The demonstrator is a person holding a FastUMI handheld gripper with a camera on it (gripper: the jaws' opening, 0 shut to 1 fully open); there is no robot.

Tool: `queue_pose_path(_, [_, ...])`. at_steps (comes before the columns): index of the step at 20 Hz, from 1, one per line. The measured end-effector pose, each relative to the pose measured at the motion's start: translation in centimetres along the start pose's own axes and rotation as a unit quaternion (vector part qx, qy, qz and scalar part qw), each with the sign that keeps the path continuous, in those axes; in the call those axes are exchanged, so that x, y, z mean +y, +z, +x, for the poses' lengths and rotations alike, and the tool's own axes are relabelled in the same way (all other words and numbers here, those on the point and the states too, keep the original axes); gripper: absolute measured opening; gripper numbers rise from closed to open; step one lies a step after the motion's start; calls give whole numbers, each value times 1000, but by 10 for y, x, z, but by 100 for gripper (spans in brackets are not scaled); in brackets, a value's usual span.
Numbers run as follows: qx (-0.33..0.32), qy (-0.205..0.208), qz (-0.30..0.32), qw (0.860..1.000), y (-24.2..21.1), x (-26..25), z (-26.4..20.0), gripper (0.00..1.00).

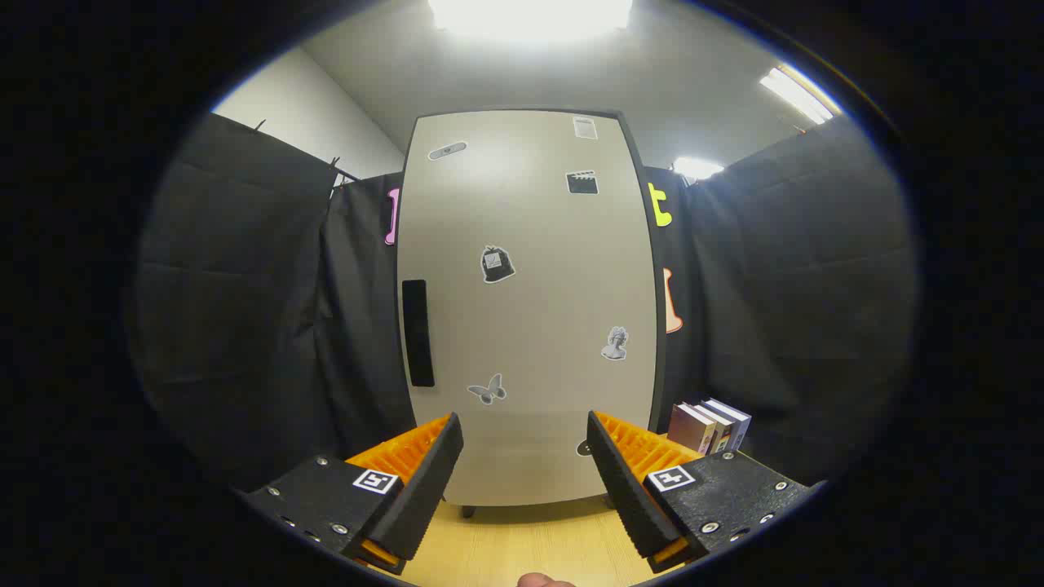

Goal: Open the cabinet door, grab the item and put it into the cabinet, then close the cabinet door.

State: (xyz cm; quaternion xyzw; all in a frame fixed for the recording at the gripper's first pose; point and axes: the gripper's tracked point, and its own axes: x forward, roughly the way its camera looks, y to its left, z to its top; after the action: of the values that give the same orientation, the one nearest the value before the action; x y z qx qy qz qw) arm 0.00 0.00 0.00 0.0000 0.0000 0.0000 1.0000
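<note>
One pair of tongs [524, 456] is held wide apart and empty, squared to the shut beige cabinet door [530, 310]; its black recessed handle [417, 333] lies beyond the left finger. Stacked books [710, 424], probably the item, stand right of the cabinet on the pale wooden surface [522, 542].

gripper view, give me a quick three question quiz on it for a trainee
1. True or false: the tall beige cabinet door with stickers is shut.
2. On which side of the door does the black vertical handle sit as seen here? A) the side toward the books B) the side away from the books C) the top
3. Fill in: the tongs are ____ and hold nothing.

Key
1. True: the door lies flush, with no gap showing.
2. B: the handle is at the far edge from the row of upright books standing beside the cabinet.
3. Open: the fingers stand wide apart, short of the door.
</note>
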Motion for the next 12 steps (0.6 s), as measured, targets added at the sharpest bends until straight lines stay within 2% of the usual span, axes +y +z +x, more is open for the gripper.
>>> queue_pose_path(12, [0,6,1,1000,4,3,-3,95])
